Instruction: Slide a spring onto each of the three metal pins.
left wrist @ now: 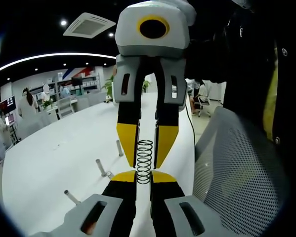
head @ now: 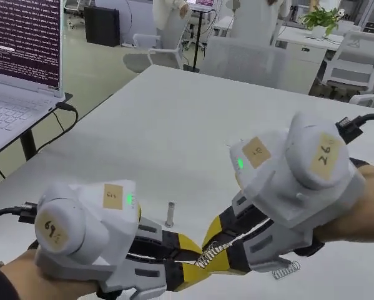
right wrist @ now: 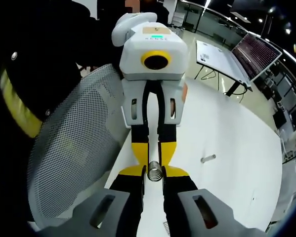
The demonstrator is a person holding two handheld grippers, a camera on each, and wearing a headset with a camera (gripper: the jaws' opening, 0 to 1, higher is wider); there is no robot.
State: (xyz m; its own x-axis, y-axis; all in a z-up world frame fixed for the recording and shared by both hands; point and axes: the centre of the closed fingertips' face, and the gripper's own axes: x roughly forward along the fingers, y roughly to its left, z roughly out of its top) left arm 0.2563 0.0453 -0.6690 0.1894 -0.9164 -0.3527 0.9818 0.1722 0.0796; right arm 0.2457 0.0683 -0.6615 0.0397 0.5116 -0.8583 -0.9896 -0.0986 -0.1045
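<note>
A small steel spring (head: 208, 254) hangs between the two grippers, which meet tip to tip low over the white table (head: 193, 119). My left gripper (head: 193, 261) pinches one end and my right gripper (head: 216, 245) pinches the other. In the left gripper view the spring (left wrist: 144, 160) runs from my left gripper (left wrist: 144, 178) up into the right gripper (left wrist: 147, 148). Three upright metal pins (left wrist: 119, 147) (left wrist: 101, 168) (left wrist: 71, 197) stand bare on the table to the left. One pin (head: 170, 214) stands just behind the grippers. The right gripper (right wrist: 153, 173) holds the spring (right wrist: 153, 170), facing the left gripper (right wrist: 153, 153).
A second spring (head: 285, 270) lies loose on the table under the right gripper. A laptop (head: 18, 69) sits on a side desk at far left. A grey mesh chair back (left wrist: 236, 168) stands close to the table edge. Office chairs (head: 249, 59) stand beyond the table.
</note>
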